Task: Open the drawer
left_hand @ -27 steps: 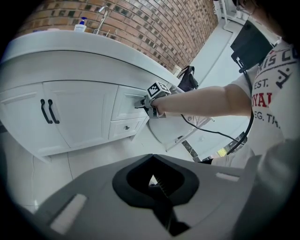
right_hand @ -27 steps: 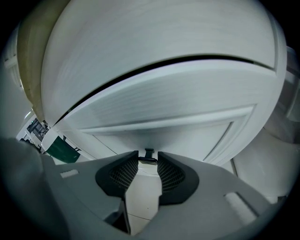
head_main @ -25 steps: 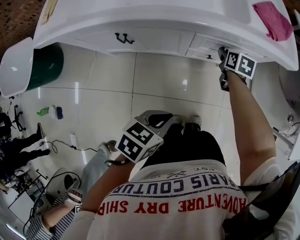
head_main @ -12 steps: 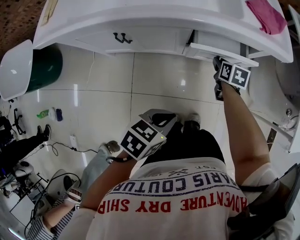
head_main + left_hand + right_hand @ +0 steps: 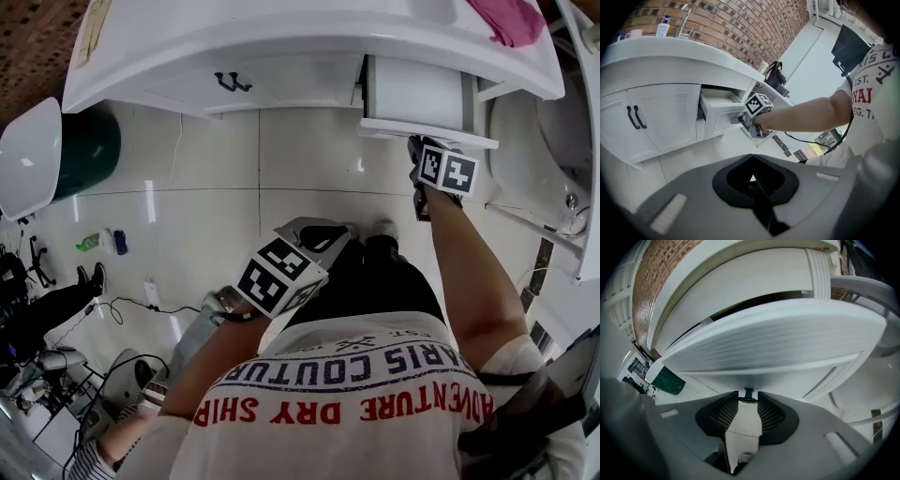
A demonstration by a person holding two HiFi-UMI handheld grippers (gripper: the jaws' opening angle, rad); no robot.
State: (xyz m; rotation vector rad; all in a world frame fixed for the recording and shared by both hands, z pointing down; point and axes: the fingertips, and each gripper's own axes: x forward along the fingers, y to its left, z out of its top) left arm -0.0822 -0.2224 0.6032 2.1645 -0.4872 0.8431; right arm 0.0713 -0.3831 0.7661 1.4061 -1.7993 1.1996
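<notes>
White drawer (image 5: 417, 94), black handle (image 5: 748, 393) pinched in right gripper (image 5: 748, 399) jaws; left gripper (image 5: 752, 177) jaws closed, empty

White T-shirt (image 5: 309, 441); red-and-navy lettering (image 5: 375, 407)

The drawer (image 5: 719, 108) stands pulled out, the right gripper (image 5: 737, 120) at its front (2 black door handles (image 5: 635, 117) beside it).

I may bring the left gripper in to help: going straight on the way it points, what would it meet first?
Most likely the front of the pulled-out drawer, near where the right gripper grips its handle, though depth is hard to judge from here.
</notes>
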